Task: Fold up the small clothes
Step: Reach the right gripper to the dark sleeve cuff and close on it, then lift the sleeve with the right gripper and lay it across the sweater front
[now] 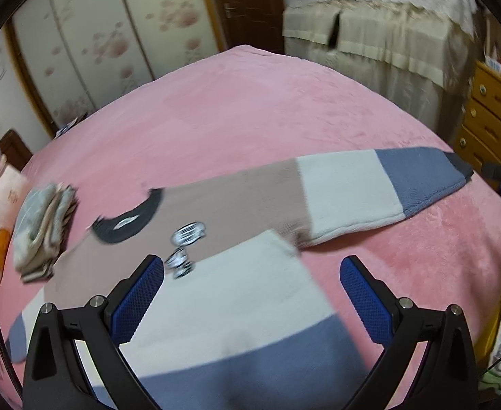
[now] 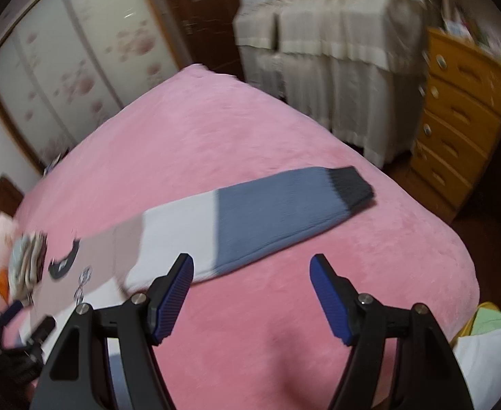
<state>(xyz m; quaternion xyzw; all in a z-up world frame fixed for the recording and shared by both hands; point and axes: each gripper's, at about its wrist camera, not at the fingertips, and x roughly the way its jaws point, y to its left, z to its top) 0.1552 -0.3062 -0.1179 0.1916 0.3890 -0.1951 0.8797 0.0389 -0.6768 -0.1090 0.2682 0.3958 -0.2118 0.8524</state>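
left hand-held gripper (image 1: 252, 275) spread wide, holding nothing, above sweater (image 1: 250, 201) body. right hand-held gripper (image 2: 252, 273) wide, holding nothing, above pink bed (image 2: 237, 157) beside outstretched sleeve (image 2: 250, 225).

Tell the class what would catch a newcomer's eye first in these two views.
First the colour-block sweater, spread flat on the pink blanket, one sleeve stretched out to the right. Next the open left claw above its hem, and the open right claw near that sleeve. A stack of folded clothes sits at far left.
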